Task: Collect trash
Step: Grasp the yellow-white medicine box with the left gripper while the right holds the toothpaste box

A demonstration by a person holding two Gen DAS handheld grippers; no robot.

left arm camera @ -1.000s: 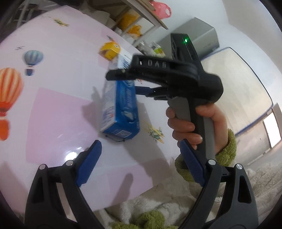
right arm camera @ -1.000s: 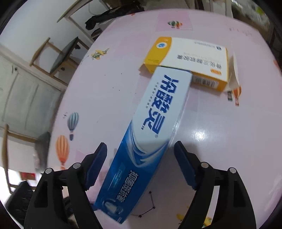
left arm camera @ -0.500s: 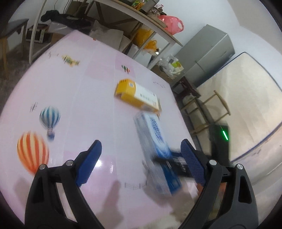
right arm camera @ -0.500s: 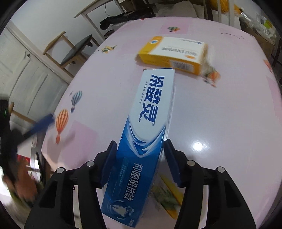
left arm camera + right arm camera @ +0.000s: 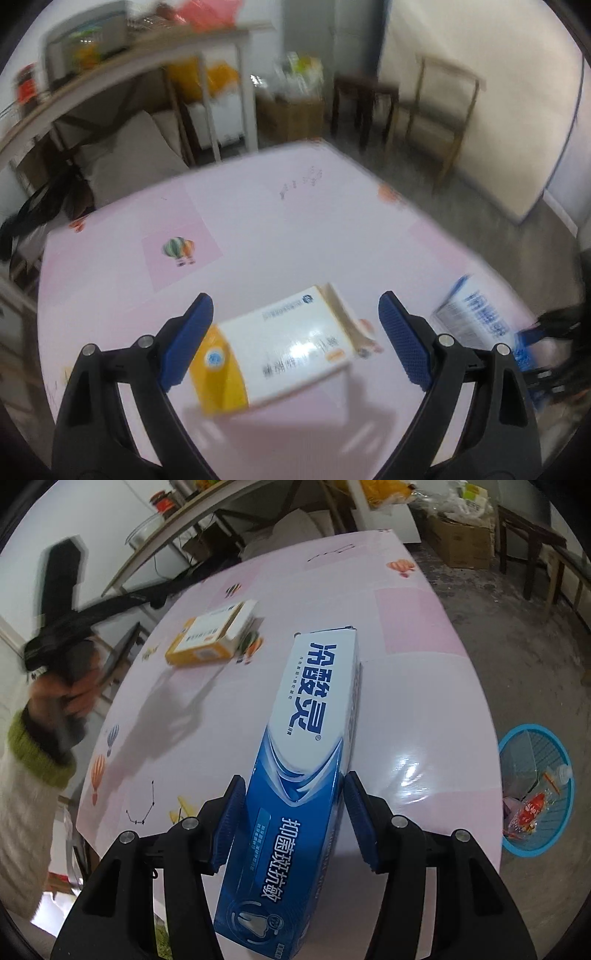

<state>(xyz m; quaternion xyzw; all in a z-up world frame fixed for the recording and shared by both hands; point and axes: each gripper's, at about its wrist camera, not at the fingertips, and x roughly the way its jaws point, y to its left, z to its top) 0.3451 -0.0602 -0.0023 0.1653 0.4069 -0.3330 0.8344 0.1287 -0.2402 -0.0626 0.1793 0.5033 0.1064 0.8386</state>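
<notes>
Tongs on the right (image 5: pixel 293 821) have just been closing and now clamp both pads on the long blue-and-white toothpaste box (image 5: pixel 306 753), which juts forward over the pink tabletop (image 5: pixel 406 686). Left tongs (image 5: pixel 295 341) stand wide apart with nothing gripped, poised over the yellow-and-white carton (image 5: pixel 277 350) lying flat on the tabletop between the pads; whether they touch it is unclear in the blur. Beside the tabletop's right edge, on the floor, stands a blue basket (image 5: pixel 554 746) holding wrappers and a bottle.
</notes>
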